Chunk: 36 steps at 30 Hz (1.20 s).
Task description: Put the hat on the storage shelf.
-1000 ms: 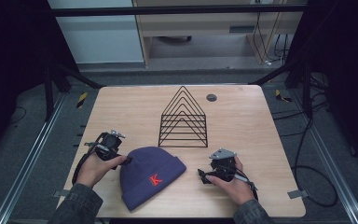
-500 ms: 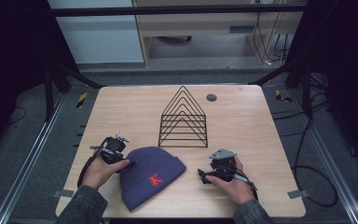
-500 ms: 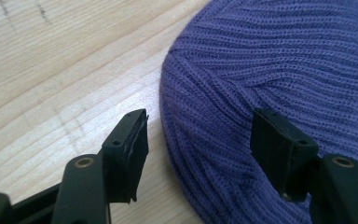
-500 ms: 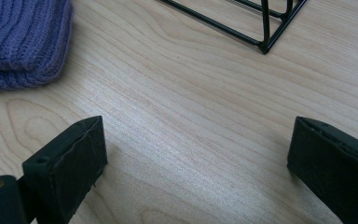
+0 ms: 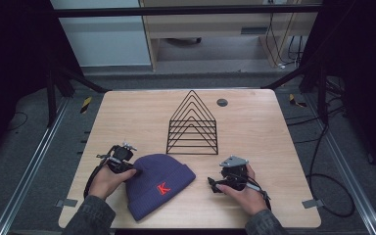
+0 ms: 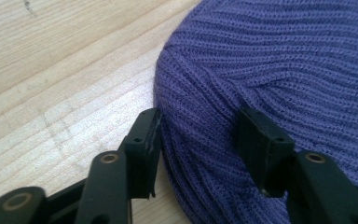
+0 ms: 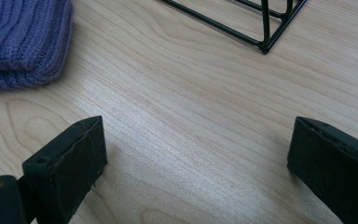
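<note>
Centrally on the wooden table (image 5: 127, 117) stands one black wire rack (image 5: 193, 125), with a single small dark disc (image 5: 222, 102) well behind it near the far edge and one purple knit beanie (image 5: 159, 183) with a red K lying in front, between the two hands. Left gripper (image 6: 200, 135) has its jaws spread around a fold at the beanie's edge, one jaw on the wood side and the other pressing into the knit, not yet closed. Right gripper (image 7: 196, 158) rests on bare wood just right of the beanie, jaws wide apart and holding nothing, with the rack's corner ahead of it.
</note>
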### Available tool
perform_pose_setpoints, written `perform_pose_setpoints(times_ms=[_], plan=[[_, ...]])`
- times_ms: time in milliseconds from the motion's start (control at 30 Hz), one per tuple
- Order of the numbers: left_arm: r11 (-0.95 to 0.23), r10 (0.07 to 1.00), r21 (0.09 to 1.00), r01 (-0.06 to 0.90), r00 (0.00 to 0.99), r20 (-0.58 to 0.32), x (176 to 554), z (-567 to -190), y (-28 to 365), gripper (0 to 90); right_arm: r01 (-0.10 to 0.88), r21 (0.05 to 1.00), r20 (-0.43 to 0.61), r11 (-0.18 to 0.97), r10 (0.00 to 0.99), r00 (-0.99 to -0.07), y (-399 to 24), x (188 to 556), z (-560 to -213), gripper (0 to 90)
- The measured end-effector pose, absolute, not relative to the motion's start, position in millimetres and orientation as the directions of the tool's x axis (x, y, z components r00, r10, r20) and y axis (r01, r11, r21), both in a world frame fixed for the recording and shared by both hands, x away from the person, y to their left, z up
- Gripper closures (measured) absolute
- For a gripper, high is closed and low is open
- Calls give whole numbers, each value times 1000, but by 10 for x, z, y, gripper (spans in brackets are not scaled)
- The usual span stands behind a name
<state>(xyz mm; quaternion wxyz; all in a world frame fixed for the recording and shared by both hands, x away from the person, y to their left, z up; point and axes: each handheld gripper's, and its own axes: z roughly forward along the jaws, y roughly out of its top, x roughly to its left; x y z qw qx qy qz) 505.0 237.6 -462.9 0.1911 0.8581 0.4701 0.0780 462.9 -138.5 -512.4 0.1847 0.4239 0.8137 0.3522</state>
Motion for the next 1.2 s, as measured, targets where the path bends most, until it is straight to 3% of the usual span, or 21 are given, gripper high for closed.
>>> perform_pose_setpoints(times_ms=[433,867,1000,1200], plan=[[-467,835,428,774,545,-74,5025,-4621,2420,773,559,729,-4,394,819,-573,-1386,4630,-5124,47],[-513,807,515,687,591,16,4887,-4344,2358,800,572,714,-5,404,820,-573,-1374,4641,-5101,59],[-527,793,559,640,606,54,4789,-4182,2332,805,575,708,-10,411,819,-574,-1394,4653,-5067,155],[-551,770,609,571,629,107,4630,-3937,2303,807,584,691,-32,426,825,-564,-1426,4679,-5010,180]])
